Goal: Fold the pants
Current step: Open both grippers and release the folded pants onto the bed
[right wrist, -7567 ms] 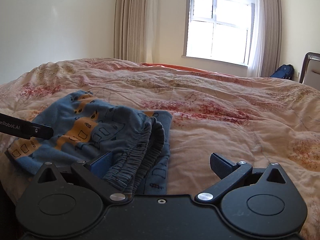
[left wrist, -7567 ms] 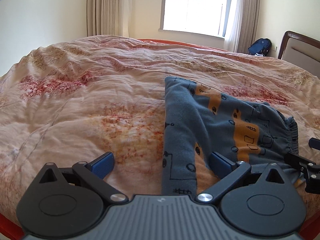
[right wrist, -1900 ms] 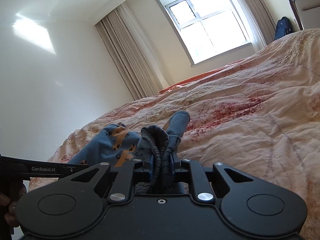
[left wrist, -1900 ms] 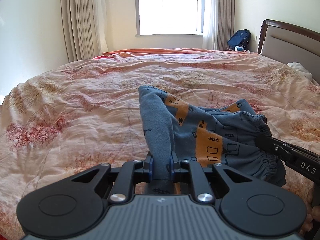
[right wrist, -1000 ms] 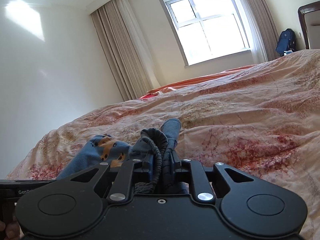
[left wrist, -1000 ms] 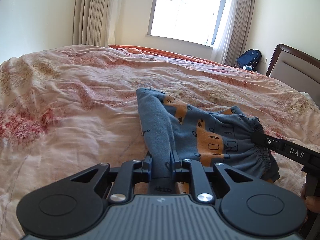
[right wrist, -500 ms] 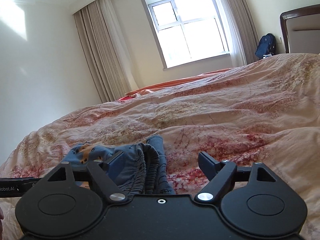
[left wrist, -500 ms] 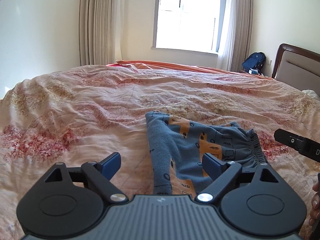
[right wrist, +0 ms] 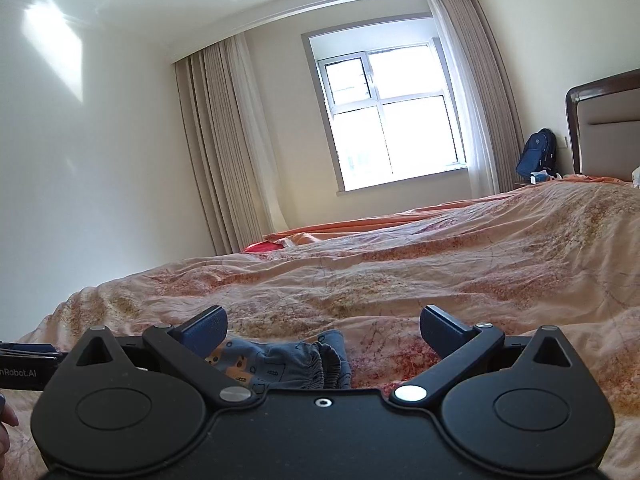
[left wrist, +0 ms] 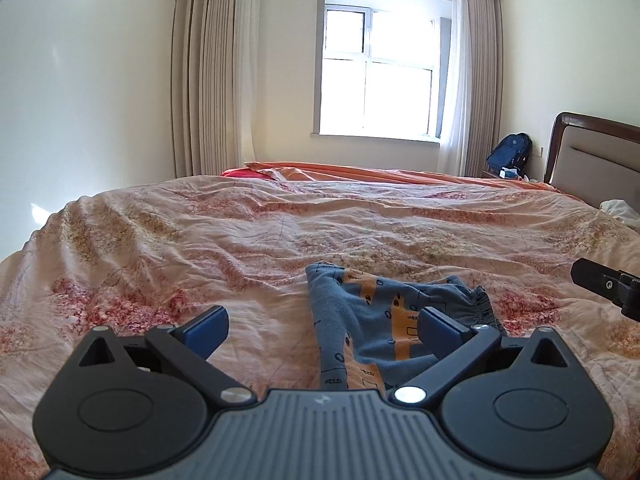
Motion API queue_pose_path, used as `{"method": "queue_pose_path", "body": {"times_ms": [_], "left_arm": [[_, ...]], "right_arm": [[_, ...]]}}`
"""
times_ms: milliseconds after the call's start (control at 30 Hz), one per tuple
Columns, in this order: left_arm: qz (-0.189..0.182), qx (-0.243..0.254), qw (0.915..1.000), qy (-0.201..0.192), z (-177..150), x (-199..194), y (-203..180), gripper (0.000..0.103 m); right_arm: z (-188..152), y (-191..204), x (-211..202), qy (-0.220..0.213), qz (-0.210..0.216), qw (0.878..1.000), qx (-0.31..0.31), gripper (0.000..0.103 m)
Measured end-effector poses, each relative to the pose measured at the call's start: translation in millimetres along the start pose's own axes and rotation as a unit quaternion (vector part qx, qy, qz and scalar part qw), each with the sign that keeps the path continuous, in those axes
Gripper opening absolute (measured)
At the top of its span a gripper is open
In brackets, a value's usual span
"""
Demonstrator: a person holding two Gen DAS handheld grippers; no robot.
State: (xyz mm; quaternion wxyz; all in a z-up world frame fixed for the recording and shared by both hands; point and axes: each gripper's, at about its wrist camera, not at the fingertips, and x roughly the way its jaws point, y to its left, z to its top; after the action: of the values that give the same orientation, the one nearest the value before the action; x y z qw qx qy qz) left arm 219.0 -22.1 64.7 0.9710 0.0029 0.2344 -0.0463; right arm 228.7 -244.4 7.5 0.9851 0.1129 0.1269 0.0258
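Observation:
The blue pants (left wrist: 360, 320) with orange patches lie folded in a small bundle on the floral quilt (left wrist: 240, 240). My left gripper (left wrist: 322, 322) hovers above and behind their near edge. Its jaws are opening wide and its pads touch no cloth. In the right wrist view the elastic waistband end of the pants (right wrist: 280, 360) lies low, just beyond my right gripper (right wrist: 322, 320). That gripper's jaws are opening too, with nothing between them. The tip of the right gripper (left wrist: 608, 284) shows at the right edge of the left wrist view.
The quilt covers a wide bed. A padded headboard (left wrist: 592, 152) stands at the right, with a blue backpack (left wrist: 510, 156) beside it. A window (left wrist: 376, 76) and curtains are behind. A person's hand (right wrist: 6, 420) shows at the left edge.
Both grippers were shut on the pants a second ago; they have let go, opened wide, and lifted back. The pants have dropped flat onto the quilt.

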Motion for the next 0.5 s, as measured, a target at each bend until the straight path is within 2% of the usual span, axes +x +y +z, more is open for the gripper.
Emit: {"method": "queue_pose_path", "body": {"times_ms": [267, 500], "left_arm": [[0.0, -0.004, 0.9999, -0.013, -13.4, -39.3, 4.2, 0.103], [-0.005, -0.009, 0.9998, -0.015, -42.0, -64.7, 9.7, 0.103]], "right_arm": [[-1.6, 13.8, -43.1, -0.016, 0.005, 1.0, -0.014, 0.103], [-13.6, 25.7, -79.0, -0.028, 0.01, 0.999, -0.025, 0.103]]}}
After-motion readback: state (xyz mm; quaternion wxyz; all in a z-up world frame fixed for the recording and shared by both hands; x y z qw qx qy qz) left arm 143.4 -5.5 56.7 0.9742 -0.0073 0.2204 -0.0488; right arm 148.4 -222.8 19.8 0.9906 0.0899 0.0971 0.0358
